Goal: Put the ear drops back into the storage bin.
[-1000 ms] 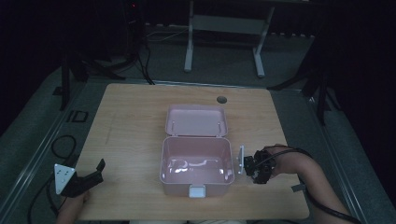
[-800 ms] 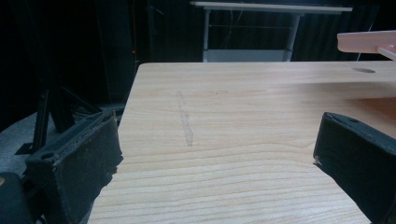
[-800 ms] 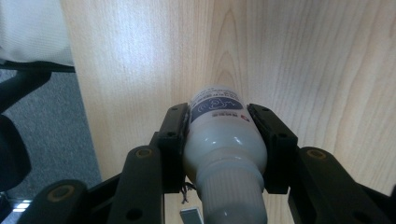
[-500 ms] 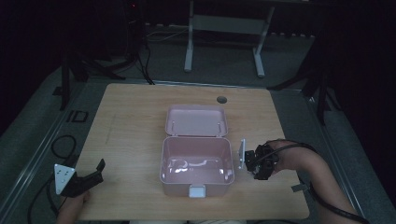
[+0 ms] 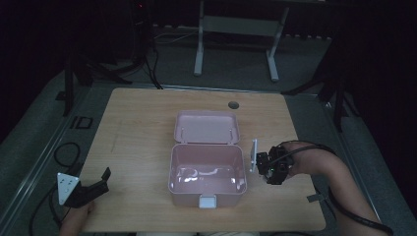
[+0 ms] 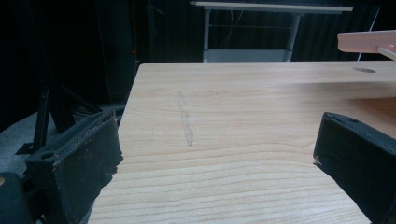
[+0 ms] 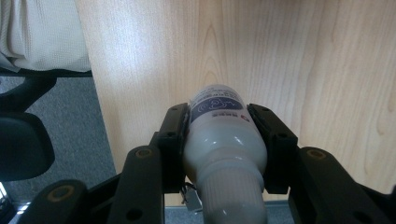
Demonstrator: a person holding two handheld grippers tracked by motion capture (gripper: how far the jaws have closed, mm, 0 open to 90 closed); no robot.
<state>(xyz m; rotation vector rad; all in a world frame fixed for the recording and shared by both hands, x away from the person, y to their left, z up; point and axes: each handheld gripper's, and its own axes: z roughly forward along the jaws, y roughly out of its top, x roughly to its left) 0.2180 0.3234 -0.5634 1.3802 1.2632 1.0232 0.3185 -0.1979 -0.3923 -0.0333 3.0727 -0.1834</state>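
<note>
**Open pink box at centre, white bottle clamped in the right gripper**

We see a wooden table [image 5: 137, 128] carrying a pink plastic box [image 5: 206, 169], its hinged lid [image 5: 207, 127] thrown back flat behind it; glare on the box floor makes any contents hard to read. To the right of the box, the right gripper [image 5: 269, 166] appears as a dark mass in the high view, so we rely on the right gripper view, where both jaws press the sides of a white bottle [image 7: 219, 135] whose label print is too small to read and whose cap end is cut off by the frame. The left gripper [image 5: 93, 189] sits at the table's near-left edge, jaws spread wide, nothing between them.
</note>
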